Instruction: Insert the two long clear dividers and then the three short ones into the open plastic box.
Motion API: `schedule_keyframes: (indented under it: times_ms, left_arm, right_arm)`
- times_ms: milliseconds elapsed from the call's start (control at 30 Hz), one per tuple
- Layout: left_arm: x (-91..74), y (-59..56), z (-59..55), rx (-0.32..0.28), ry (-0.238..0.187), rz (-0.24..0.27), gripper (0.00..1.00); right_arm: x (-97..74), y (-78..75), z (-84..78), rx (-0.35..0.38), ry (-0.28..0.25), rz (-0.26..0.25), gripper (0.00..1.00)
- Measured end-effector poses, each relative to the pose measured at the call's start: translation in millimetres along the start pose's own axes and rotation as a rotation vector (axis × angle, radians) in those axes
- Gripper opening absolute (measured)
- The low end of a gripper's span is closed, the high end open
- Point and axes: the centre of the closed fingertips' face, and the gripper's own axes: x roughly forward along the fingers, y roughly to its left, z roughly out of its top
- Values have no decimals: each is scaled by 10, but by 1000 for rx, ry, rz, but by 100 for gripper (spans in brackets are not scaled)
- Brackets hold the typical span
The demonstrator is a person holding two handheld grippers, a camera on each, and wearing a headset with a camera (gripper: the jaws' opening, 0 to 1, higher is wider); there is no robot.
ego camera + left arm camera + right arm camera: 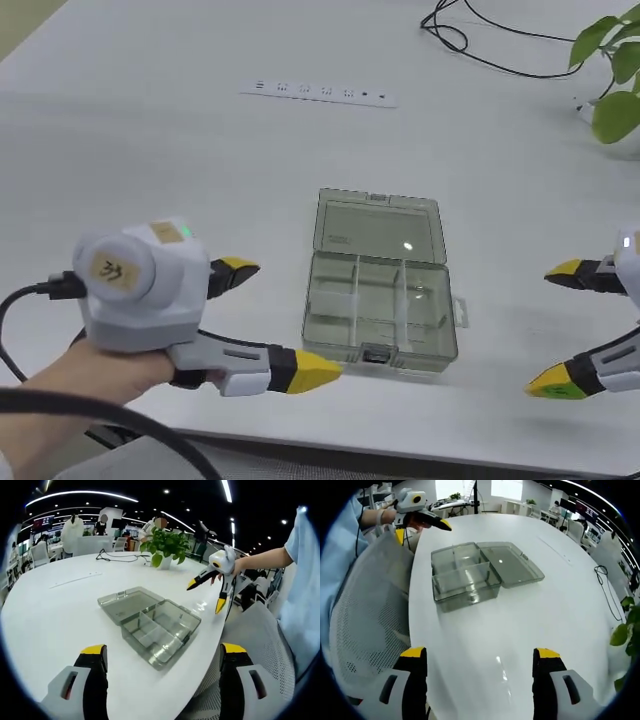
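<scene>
Head view: a smoke-tinted clear plastic box (420,356) lies open near the front edge of the white worktop (150,160), its flat lid (380,228) folded back away from the person.
Dividers: thin clear partitions (400,298) stand upright inside the base and split it into compartments; glare makes it impossible to tell how many are seated.
Left tool: the yellow-tipped left tool (285,320) hovers just beside the box's left wall, jaws spread wide and gripping nothing.
Right tool: the right tool (548,327) hangs off to the box's right, well apart from it, jaws equally wide and empty.
How the dividers should handle: judged by their look, they are light, thin, stiff plastic strips with slick faces. A hard pinch would likely squirt them out of the jaws, and bending could crack them.
Where to take hold: the top edge near mid-length seems best, with the flat faces between the jaws. This leaves both ends free to drop into the wall slots.
How the box should handle: it looks light enough to skid on the smooth worktop under a sideways push, so one tool could steady an outer wall while the other presses straight down.
Background: a white power strip (320,93), a black cable (470,40) and a green leafy plant (612,70) lie far across the worktop.
</scene>
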Motion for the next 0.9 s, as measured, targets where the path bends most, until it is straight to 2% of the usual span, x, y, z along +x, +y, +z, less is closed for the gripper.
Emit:
schedule_keyframes:
  times_ms: [133,233,433,533,900]
  left_arm:
    - [1,3,1,2,2,0,95]
    - [-1,5,0,5,4,1,94]
    - [-13,6,-7,7,8,0,94]
    - [-20,12,-6,4,6,3,94]
    - [-31,12,-39,-6,8,7,92]
  right_arm:
    - [-7,-16,-77,-11,36,0,81]
    - [3,-25,-167,-59,88,2,78]
    - [36,-42,-246,-85,132,23,67]
    - [49,-38,-323,-112,171,42,58]
    - [100,-68,-449,-159,238,66,49]
